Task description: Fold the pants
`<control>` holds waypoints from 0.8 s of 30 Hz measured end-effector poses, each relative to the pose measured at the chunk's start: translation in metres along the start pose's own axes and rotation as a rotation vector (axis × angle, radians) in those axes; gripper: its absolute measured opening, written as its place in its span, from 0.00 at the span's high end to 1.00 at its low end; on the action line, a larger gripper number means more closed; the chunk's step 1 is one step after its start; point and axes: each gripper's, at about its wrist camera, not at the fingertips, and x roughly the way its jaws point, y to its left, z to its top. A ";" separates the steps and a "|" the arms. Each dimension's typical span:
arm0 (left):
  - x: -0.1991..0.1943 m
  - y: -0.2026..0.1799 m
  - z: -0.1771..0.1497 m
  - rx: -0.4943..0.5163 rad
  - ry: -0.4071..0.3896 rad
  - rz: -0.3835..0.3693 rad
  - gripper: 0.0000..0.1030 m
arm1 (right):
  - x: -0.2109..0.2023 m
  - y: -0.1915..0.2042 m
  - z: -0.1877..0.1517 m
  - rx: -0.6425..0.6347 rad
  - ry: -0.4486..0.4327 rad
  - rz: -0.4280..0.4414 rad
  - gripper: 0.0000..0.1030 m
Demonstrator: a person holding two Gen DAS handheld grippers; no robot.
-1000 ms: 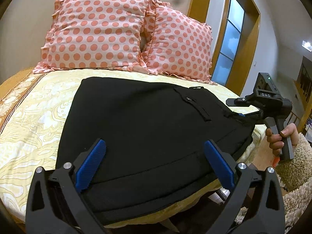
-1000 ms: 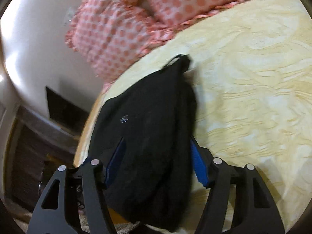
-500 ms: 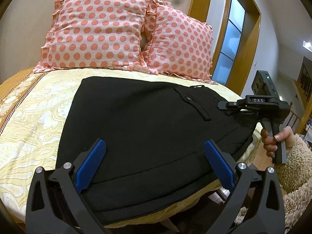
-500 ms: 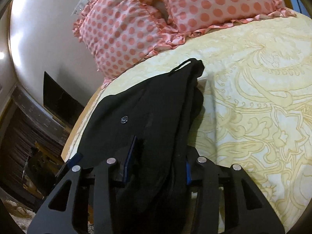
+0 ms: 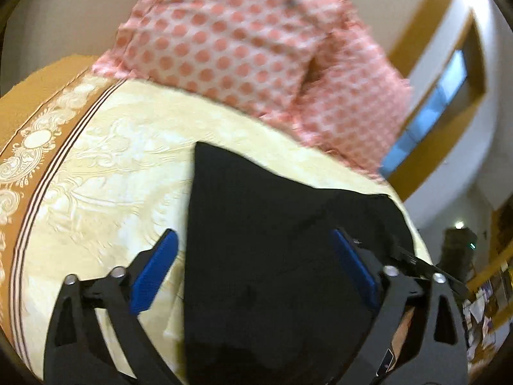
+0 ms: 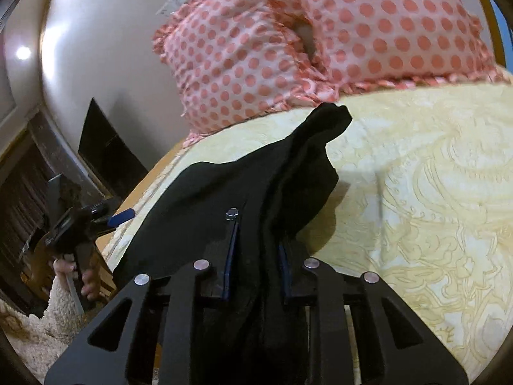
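Black pants (image 5: pixel 275 240) lie folded on a yellow patterned bedspread (image 5: pixel 105 173). My left gripper (image 5: pixel 253 269) is open, its blue pads wide apart over the near part of the pants, one finger above the bedspread. In the right wrist view my right gripper (image 6: pixel 258 256) is shut on a bunched fold of the black pants (image 6: pixel 256 192), which rise towards the pillows. A small metal button (image 6: pixel 231 214) shows on the cloth. The left gripper also shows in the right wrist view (image 6: pixel 96 218), held by a hand at the bed's left edge.
Two pink polka-dot pillows (image 5: pixel 243 41) (image 6: pixel 320 38) stand at the head of the bed. A brown border (image 5: pixel 38 147) runs along the bedspread's left side. A cream shaggy rug (image 6: pixel 54 320) lies beside the bed. A wooden-framed window (image 5: pixel 429 109) is at right.
My right gripper has closed on the pants' edge and bunched the cloth up. My left gripper has swung left and tilted, so the view is blurred and shows more bedspread.
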 end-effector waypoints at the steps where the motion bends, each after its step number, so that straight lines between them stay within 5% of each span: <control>1: 0.007 0.004 0.004 -0.016 0.030 0.000 0.19 | 0.000 -0.005 -0.001 0.020 0.003 0.003 0.78; 6: 0.045 0.020 0.014 -0.098 0.171 -0.028 0.31 | 0.003 -0.016 -0.004 0.052 0.022 -0.008 0.78; 13: 0.060 0.010 0.018 -0.060 0.193 -0.022 0.31 | 0.015 -0.040 -0.002 0.173 0.057 0.022 0.67; 16: 0.061 0.003 0.017 -0.018 0.181 0.036 0.66 | 0.019 -0.041 -0.002 0.186 0.057 0.038 0.66; 18: 0.056 -0.002 0.018 0.014 0.168 0.030 0.88 | 0.017 -0.034 0.000 0.150 0.049 0.034 0.74; 24: 0.043 -0.031 0.031 0.113 0.108 0.044 0.94 | 0.012 -0.015 0.024 0.067 0.012 0.048 0.78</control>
